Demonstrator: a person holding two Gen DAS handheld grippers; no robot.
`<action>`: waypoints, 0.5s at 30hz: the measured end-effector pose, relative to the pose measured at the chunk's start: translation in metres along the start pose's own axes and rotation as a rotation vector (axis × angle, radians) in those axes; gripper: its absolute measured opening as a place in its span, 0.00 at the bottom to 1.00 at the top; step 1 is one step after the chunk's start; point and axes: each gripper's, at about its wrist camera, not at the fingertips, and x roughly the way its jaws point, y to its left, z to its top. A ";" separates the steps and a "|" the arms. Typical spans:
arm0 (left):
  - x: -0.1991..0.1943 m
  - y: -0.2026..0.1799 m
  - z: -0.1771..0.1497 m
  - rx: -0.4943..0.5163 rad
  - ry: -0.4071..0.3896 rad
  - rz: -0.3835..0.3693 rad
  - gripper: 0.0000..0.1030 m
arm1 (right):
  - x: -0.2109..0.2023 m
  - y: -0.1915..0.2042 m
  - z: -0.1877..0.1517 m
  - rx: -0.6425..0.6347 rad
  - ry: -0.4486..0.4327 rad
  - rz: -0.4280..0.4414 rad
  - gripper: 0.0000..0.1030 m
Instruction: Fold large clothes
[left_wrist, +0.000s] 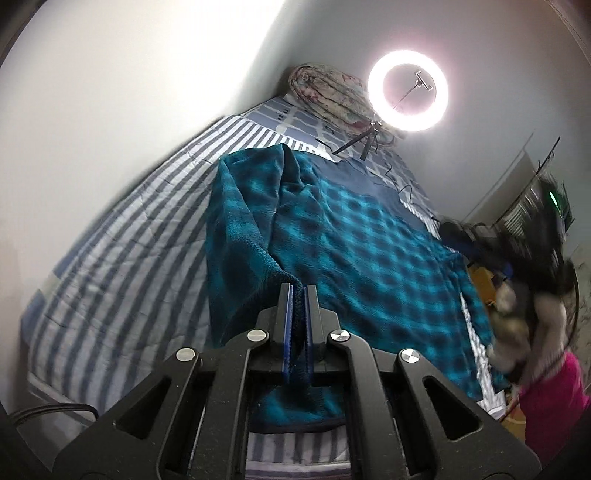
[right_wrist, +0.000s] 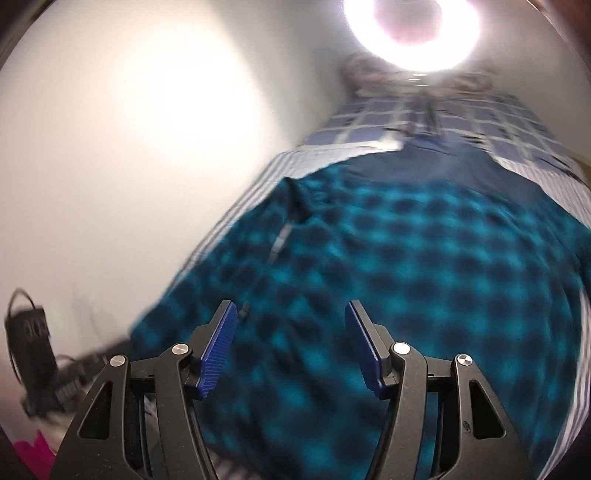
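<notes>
A large teal-and-dark checked fleece garment (left_wrist: 354, 236) lies spread on a striped bed (left_wrist: 122, 243). Its left side is folded up and over. My left gripper (left_wrist: 298, 291) is shut on the fleece's near edge and holds it lifted above the bed. In the right wrist view the same fleece (right_wrist: 406, 266) fills the middle, blurred by motion. My right gripper (right_wrist: 290, 314) is open and empty just above the fleece. It shows blurred at the right edge of the left wrist view (left_wrist: 546, 236).
A lit ring light (left_wrist: 408, 90) on a tripod stands at the bed's far end beside a rolled floral quilt (left_wrist: 328, 92). A white wall runs along the left. A black adapter with cable (right_wrist: 31, 339) hangs at left. Pink clothing (left_wrist: 554, 398) shows at right.
</notes>
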 end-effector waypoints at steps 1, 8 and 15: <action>0.002 -0.001 0.002 -0.003 -0.001 -0.007 0.03 | 0.012 0.005 0.012 -0.005 0.023 0.021 0.51; 0.000 0.006 -0.002 0.019 0.005 -0.015 0.03 | 0.120 0.040 0.073 -0.006 0.185 0.082 0.41; -0.011 0.024 0.003 -0.027 -0.018 -0.031 0.03 | 0.205 0.072 0.108 -0.028 0.270 0.050 0.36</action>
